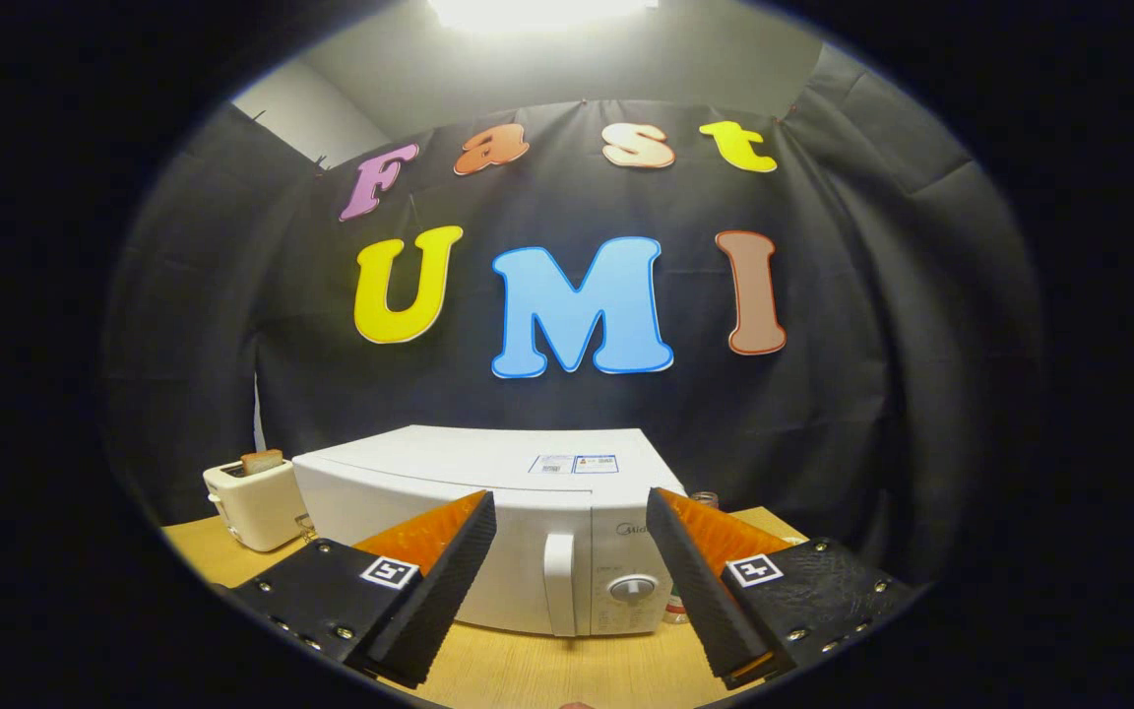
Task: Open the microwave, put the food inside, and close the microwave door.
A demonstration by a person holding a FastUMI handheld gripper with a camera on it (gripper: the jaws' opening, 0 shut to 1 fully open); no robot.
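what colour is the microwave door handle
White, like the rest of the microwave; the handle shows in the gripper view, beyond the open gripper.

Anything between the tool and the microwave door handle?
No. In the gripper view the tool is open, and only bare wooden table lies before the microwave door handle, seen between the fingers.

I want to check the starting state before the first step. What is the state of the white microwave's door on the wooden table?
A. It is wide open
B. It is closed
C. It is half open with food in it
B: the white microwave has its door flush with the front, the vertical handle untouched, and the open gripper holds nothing.
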